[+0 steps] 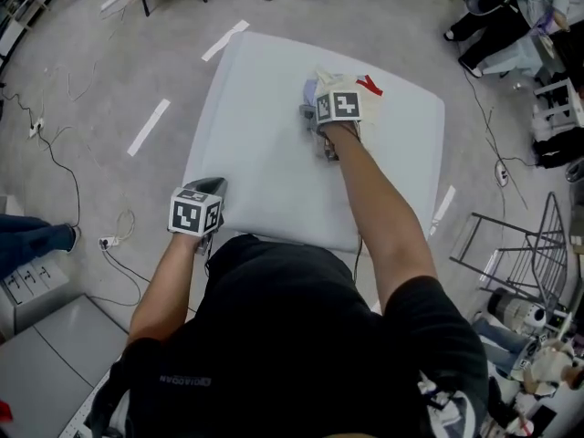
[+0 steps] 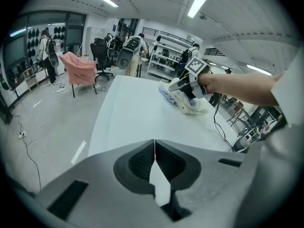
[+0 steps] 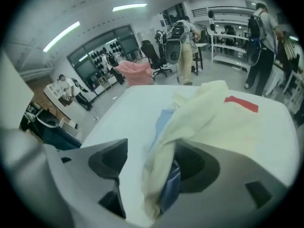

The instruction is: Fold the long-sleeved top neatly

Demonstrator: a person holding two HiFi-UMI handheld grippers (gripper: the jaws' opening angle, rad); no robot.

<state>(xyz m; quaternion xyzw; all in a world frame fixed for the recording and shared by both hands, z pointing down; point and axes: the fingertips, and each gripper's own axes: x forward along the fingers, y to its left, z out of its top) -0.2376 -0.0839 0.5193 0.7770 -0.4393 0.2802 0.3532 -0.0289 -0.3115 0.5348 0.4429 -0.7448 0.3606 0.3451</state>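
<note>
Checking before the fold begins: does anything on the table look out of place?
The top lies bunched in a heap toward the far side of the table, cream and blue layers tangled, not spread flat. One fold sits between the jaws of the open right tool.

The head view looked from above the person's shoulders steeply down on the white table [image 1: 265, 153], far enough to take in its whole surface and the floor around. The left gripper view sat just behind the left gripper [image 2: 154, 145] and looked along its closed fingers, low over the near table edge, across the room. The right gripper view sat just behind the right gripper [image 3: 151, 148], very near the long-sleeved top [image 3: 209, 118], which filled the space between and beyond its spread fingers. All three views shared the table and the top. Both gripper views shared the pink chair [image 2: 78, 68] beyond their fingertips.
</note>
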